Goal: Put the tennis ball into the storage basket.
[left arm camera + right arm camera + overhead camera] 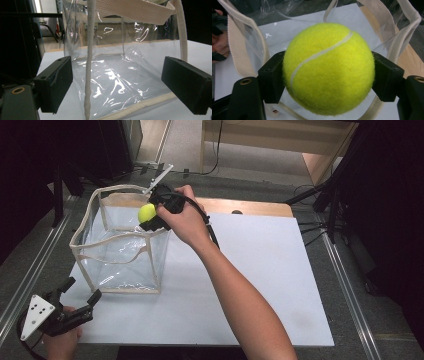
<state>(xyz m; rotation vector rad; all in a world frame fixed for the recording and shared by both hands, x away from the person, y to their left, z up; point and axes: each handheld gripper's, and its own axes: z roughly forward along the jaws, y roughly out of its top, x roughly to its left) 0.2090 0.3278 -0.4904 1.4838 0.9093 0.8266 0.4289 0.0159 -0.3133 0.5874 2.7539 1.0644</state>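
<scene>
Tennis ball (328, 68) clamped in my right gripper (156, 212), poised over the open mouth of the clear bag (120, 255)

The ball sits square between both jaws, above the bag's near-right rim, bare bag floor straight below (a ball has no long axis to mind); I judge the drop is straight down with room inside, webbing straps (247, 42) flanking. My left gripper (80, 307) rests low, jaws apart and empty, just beside the bag's near corner

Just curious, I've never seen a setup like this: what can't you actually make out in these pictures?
- Right gripper view: the tennis ball hides most of the clear bag's floor.
- High view: the left tool is small; its hand is cut off by the bottom edge.
- Left gripper view: the bag's top is cut off.
</scene>
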